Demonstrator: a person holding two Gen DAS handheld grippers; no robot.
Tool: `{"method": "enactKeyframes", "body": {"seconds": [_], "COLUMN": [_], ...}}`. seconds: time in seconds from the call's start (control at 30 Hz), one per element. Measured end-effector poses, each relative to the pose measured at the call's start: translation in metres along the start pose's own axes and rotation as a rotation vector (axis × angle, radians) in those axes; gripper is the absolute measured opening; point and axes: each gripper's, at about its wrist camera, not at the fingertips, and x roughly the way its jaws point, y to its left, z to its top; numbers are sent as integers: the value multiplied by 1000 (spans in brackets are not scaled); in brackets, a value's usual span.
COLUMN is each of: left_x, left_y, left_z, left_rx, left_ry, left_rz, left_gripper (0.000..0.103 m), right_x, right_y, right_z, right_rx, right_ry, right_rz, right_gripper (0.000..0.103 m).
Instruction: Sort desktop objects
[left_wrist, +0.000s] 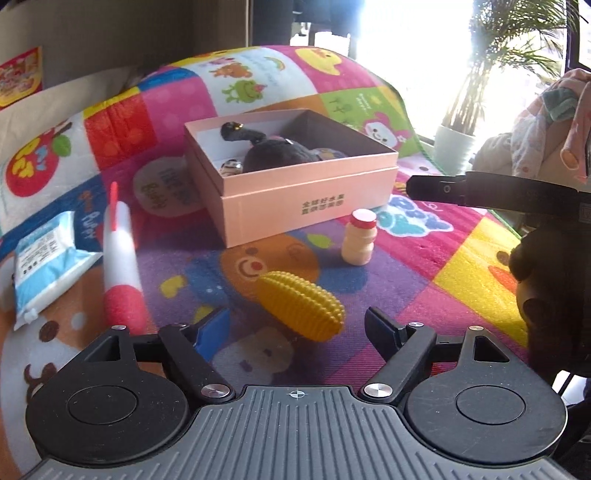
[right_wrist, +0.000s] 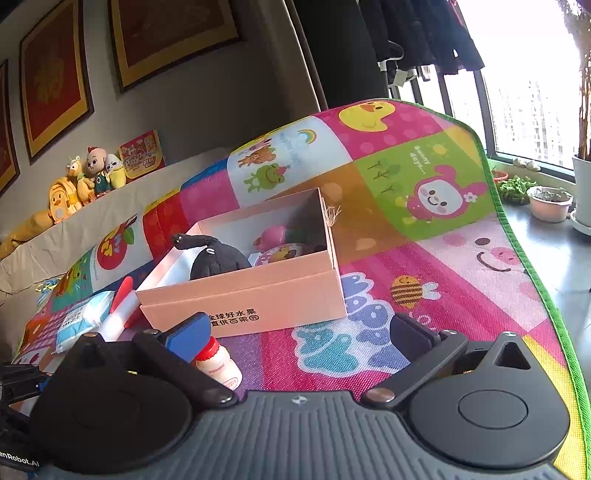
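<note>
A pink open box (left_wrist: 306, 206) stands on the colourful play mat (left_wrist: 461, 266); it holds a black plush toy (left_wrist: 273, 153) and small items. In front of it lie a yellow toy corn (left_wrist: 301, 304), a small yoghurt bottle (left_wrist: 359, 238), a white-and-red toy rocket (left_wrist: 120, 258) and a blue wipes pack (left_wrist: 48, 258). My left gripper (left_wrist: 295, 325) is open, its jaws either side of the corn's near end. My right gripper (right_wrist: 303, 332) is open and empty, hovering before the box (right_wrist: 251, 288), with the bottle (right_wrist: 218, 363) by its left finger (right_wrist: 188, 334).
The right gripper body (left_wrist: 498, 192) reaches in from the right in the left wrist view. Plush toys (right_wrist: 85, 181) sit on a ledge at the back left. Potted plants (right_wrist: 546, 203) stand on the windowsill right of the mat's green edge (right_wrist: 517, 258).
</note>
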Motion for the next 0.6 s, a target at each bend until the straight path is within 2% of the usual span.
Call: {"method": "enactKeyframes", "body": {"seconds": [0.27, 0.33, 0.6], "left_x": [-3, -4, -2], "left_y": [-23, -28, -18], "left_z": [-2, -3, -3], "left_rx": [-13, -10, -45], "left_ry": [27, 28, 17], "left_rz": [-192, -216, -45], "left_gripper": [85, 85, 89], "right_x": [0, 0, -1], "right_y": [-1, -1, -2], "right_z": [0, 0, 0], "right_rx": [10, 13, 16], "right_ry": [-1, -1, -3], "right_rz": [2, 1, 0], "right_gripper": [103, 103, 103]}}
